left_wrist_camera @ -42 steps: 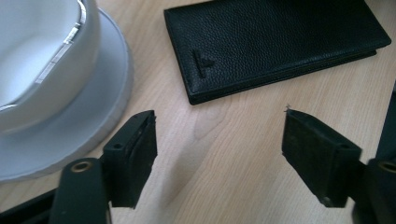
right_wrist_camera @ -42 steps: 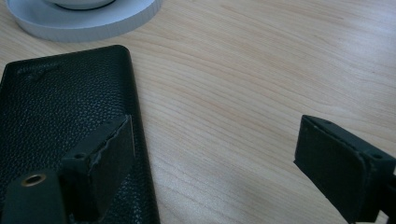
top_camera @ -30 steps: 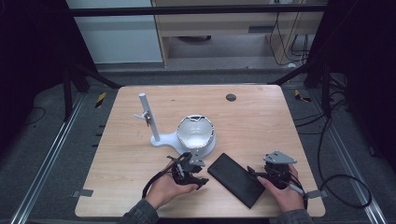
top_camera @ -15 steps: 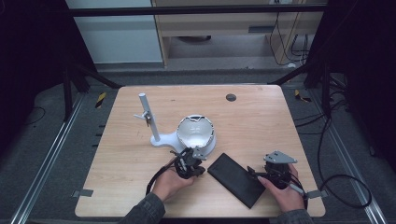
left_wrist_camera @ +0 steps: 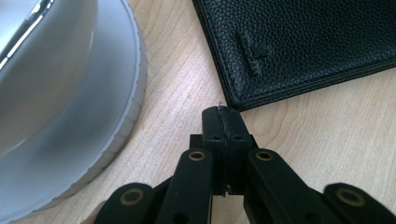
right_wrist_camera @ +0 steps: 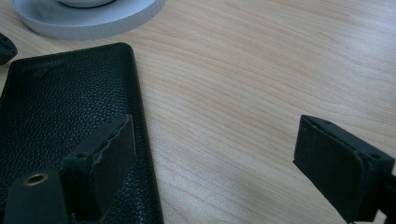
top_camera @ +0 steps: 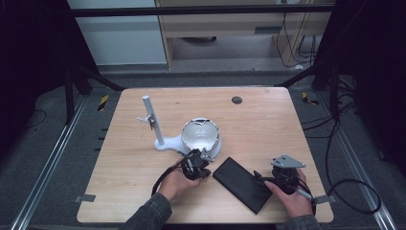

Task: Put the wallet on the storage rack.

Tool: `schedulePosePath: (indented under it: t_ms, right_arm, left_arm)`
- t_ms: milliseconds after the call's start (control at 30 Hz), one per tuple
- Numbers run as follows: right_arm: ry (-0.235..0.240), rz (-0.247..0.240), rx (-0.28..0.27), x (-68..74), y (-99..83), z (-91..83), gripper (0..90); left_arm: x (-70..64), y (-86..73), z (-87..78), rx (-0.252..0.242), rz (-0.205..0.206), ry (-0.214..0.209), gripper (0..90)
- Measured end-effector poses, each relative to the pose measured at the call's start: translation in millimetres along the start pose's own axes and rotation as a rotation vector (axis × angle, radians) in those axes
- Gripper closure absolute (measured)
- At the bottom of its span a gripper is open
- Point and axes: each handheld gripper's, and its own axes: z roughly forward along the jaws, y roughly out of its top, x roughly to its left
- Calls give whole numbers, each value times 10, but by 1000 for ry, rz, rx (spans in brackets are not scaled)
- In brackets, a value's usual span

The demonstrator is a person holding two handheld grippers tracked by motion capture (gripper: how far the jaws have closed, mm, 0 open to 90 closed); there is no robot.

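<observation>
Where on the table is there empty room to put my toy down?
The table is bare at its far right, from the dark hole to the right edge, and along its left side beside the white post. It is crowded at the near middle: the bowl, left gripper, black case and right gripper sit close together.

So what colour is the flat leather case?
Black, pebble-grained leather case; the left gripper view shows it best.

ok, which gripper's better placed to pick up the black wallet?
Probably the right gripper: it is open, with one finger over the black leather wallet edge. The left gripper is shut, its tip just off a wallet corner beside the white base.
</observation>
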Motion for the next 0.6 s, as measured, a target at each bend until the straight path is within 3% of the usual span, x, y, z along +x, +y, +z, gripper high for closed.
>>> schedulePosePath:
  t_ms: [600]
  right_arm:
    - [6, 10, -3, 3, 3, -23, 126]
  left_arm:
    - [-5, 24, 53, 40, 20, -23, 895]
